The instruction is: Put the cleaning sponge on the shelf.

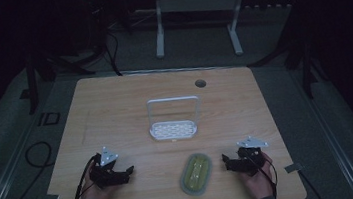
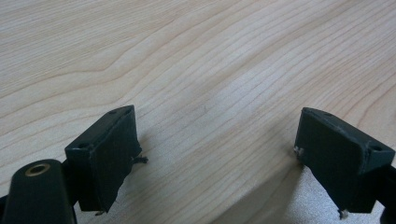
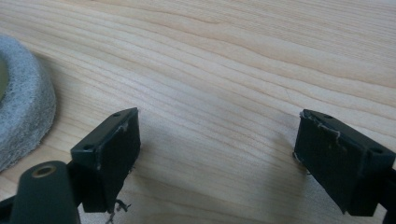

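On the wooden table, near its front edge, lies an oval grey-rimmed pad with a yellow-green middle. Its grey felt-like rim shows at the left of the right gripper view. My left gripper rests low on the table at the front left, held by a hand, jaws wide apart over bare wood. At the front right, just right of the oval pad, my right gripper is held the same way. It stands open, with bare wood between the jaws.
A white wire rack with a perforated base stands at the table's middle. A round cable hole sits near the far edge. Tape tabs mark the front corners. Beyond the table, a white frame's legs stand on the dark floor.
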